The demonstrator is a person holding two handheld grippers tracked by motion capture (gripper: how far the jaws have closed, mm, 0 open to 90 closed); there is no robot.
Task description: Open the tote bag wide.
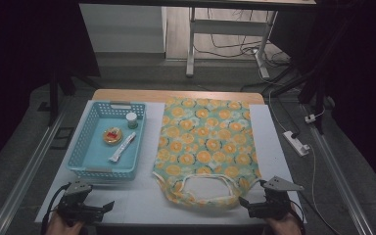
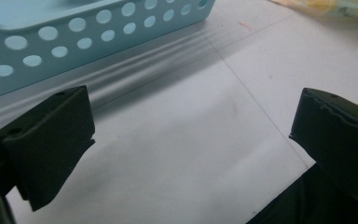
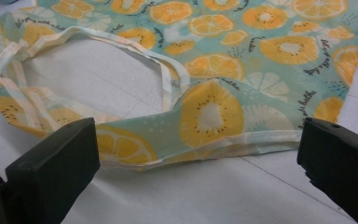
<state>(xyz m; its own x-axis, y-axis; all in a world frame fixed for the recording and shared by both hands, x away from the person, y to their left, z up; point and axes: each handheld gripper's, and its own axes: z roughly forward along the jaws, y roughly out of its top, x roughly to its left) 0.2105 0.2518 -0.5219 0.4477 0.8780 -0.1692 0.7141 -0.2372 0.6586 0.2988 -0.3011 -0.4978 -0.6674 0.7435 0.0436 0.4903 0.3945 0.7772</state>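
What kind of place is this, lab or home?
Likely a lab or data-collection room: a white work table under dim light, a bare desk frame with loose cables behind it, and a power strip on the floor.

The high view is dim and soft, with the desk [image 1: 147, 196] the brightest patch at centre and the surroundings sinking to near black at 9 and 3 o'clock. Fine detail is mushy throughout. In the left gripper view, light is even and cool; the basket [image 2: 88, 28] throws a striped, soft shadow on the desk toward 6 o'clock. Both jaws are dark and slightly blurred at 7 and 4 o'clock. The right gripper view is brighter; the bag [image 3: 223, 60] is reasonably sharp, its print softening toward 12 o'clock.
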